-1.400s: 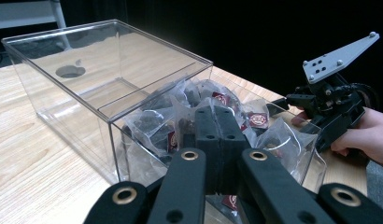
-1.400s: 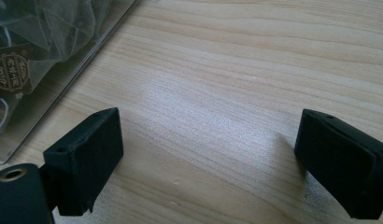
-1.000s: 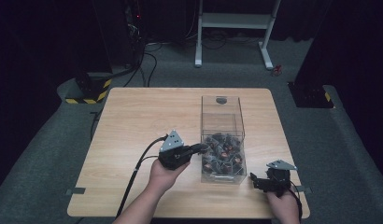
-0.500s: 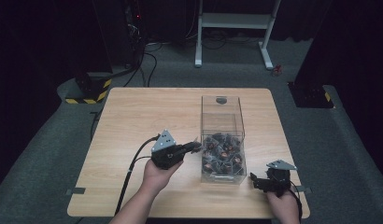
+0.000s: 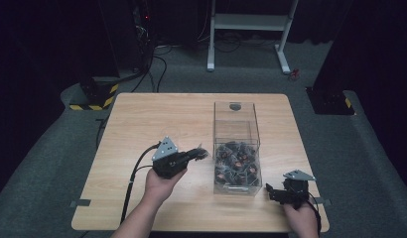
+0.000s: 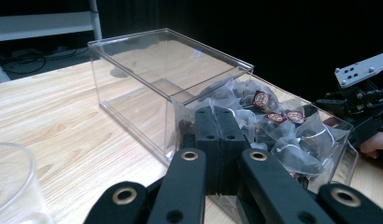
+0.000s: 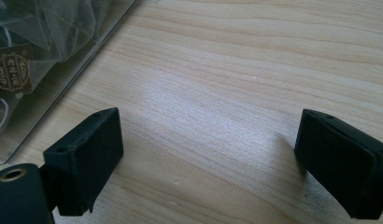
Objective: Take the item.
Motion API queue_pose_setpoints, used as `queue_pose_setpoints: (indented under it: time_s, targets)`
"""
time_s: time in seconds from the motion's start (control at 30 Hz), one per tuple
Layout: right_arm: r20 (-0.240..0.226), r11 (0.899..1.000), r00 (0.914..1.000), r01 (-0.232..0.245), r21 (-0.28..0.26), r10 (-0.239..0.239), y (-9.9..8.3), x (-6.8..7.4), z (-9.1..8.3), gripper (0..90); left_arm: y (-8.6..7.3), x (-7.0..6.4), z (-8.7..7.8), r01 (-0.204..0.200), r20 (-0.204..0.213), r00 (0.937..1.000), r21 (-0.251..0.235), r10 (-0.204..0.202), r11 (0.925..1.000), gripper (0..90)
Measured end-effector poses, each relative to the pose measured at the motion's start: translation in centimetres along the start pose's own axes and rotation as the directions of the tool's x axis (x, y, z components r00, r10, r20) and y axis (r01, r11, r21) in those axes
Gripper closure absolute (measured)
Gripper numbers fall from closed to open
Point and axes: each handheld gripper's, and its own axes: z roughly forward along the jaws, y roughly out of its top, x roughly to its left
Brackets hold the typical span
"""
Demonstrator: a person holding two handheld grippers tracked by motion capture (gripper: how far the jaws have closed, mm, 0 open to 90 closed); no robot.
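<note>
Dozens of mesh tea bags (image 5: 236, 161) with small round brown labels fill the near half of a clear plastic box (image 5: 236, 114) on the wooden table (image 5: 157, 119); the far half of the box is bare. Just left of the box, the left gripper (image 5: 200, 153) points toward the box wall with its jaws pressed together (whether something thin is pinched between them, I cannot tell). A clear cup rim (image 6: 12, 182) shows at the lower left of the left gripper view. By the box's near right corner, the right gripper (image 5: 271, 191) rests low over the table, its jaws spread wide apart over bare wood, holding nothing.
</note>
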Motion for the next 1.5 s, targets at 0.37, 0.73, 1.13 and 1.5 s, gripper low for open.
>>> queue_pose_setpoints:
  time_s: [0.37, 0.73, 1.13, 1.5]
  targets:
    - [0.0, 1.0, 1.0, 0.0, 0.0, 0.0, 0.0, 0.0, 0.0, 7.8, -0.3, 1.0, -0.8, 0.006, -0.032, 0.9995, -0.004, -0.006, 1.0, 90.0]
    - [0.0, 1.0, 1.0, 0.0, 0.0, 0.0, 0.0, 0.0, 0.0, 7.8, -0.5, 2.1, -1.4, 0.015, -0.068, 0.9976, -0.001, -0.015, 0.9999, 90.0]
    - [0.0, 1.0, 1.0, 0.0, 0.0, 0.0, 0.0, 0.0, 0.0, 7.8, -0.6, 3.1, -1.7, 0.018, -0.094, 0.9954, 0.004, -0.018, 0.9998, 90.0]
    - [0.0, 1.0, 1.0, 0.0, 0.0, 0.0, 0.0, 0.0, 0.0, 7.8, -0.2, 4.0, -2.0, 0.03, -0.12, 0.9923, -0.003, -0.03, 0.9995, 90.0]
